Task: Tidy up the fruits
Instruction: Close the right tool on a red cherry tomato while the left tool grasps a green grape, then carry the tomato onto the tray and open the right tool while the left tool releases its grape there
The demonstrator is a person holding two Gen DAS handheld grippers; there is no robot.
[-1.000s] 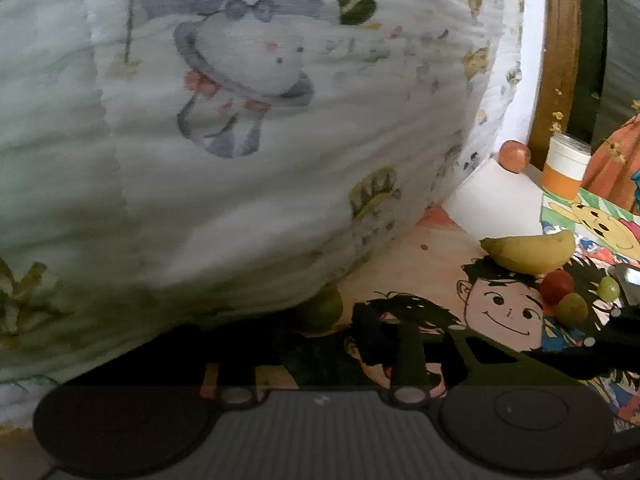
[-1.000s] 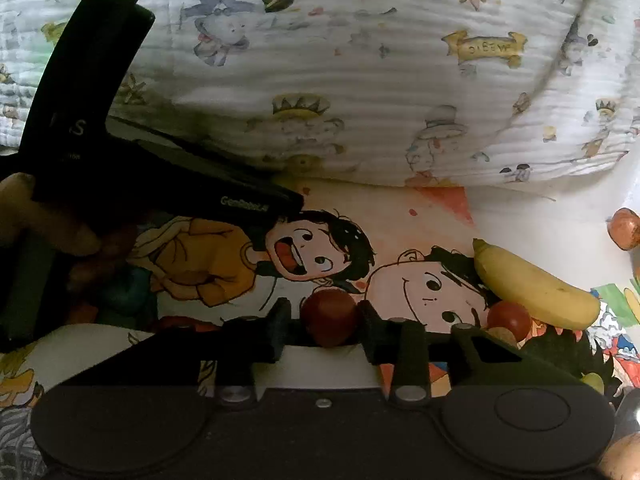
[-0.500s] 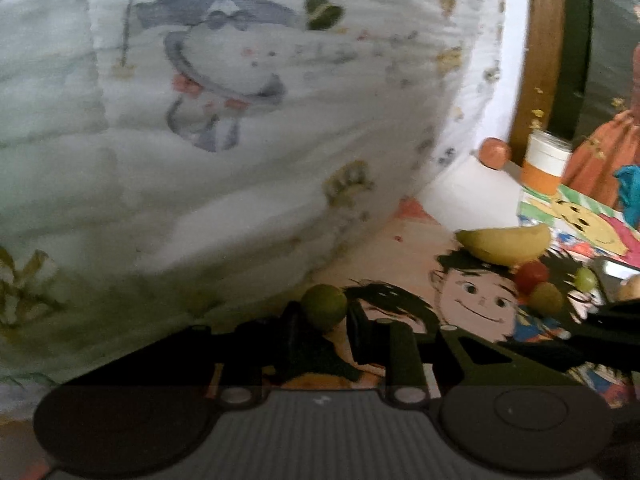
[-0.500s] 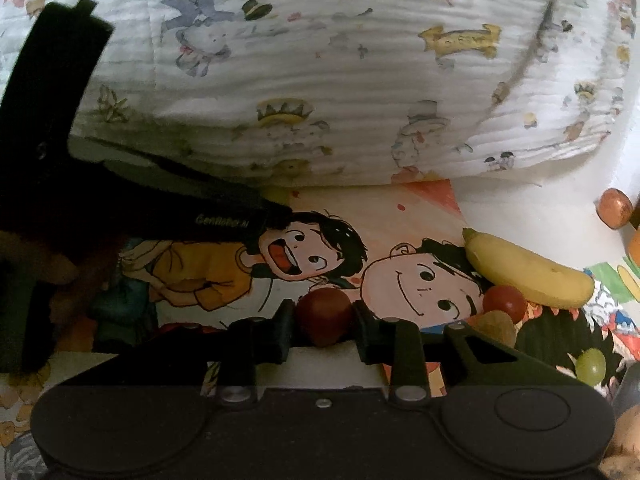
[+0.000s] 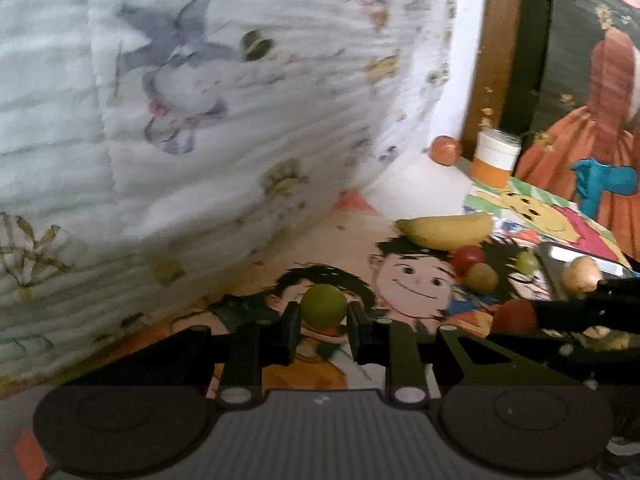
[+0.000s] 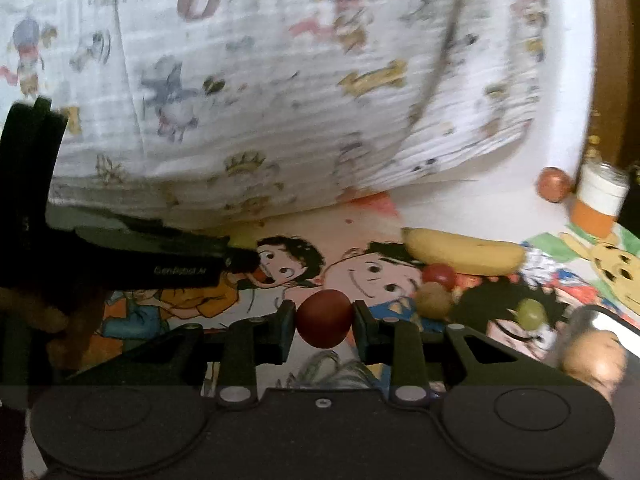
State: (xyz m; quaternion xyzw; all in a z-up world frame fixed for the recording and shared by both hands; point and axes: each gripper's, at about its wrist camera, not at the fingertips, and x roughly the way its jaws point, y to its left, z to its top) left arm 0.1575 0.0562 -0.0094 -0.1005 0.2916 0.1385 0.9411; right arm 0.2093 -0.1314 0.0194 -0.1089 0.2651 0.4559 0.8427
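Note:
My left gripper (image 5: 322,311) is shut on a green round fruit (image 5: 323,305), held above the cartoon-print sheet (image 5: 412,280). My right gripper (image 6: 325,318) is shut on a dark red round fruit (image 6: 325,318). Ahead to the right lie a banana (image 6: 464,250), a small red fruit (image 6: 439,274), a tan-green fruit (image 6: 434,299) and a green grape (image 6: 531,313). The same group shows in the left wrist view: the banana (image 5: 446,230), the red fruit (image 5: 467,257). The left gripper's body (image 6: 120,256) shows at the left of the right wrist view.
A big white printed pillow (image 6: 260,100) rises behind the sheet. An orange-red fruit (image 6: 554,184) and an orange jar with a white lid (image 6: 598,200) stand by the wooden frame (image 5: 490,48) at the far right. A brown round fruit (image 6: 592,354) sits at a tray's edge (image 6: 616,326).
The left gripper has come out from under the pillow with the green fruit between its fingers. The right gripper has lifted and turned right with the red fruit.

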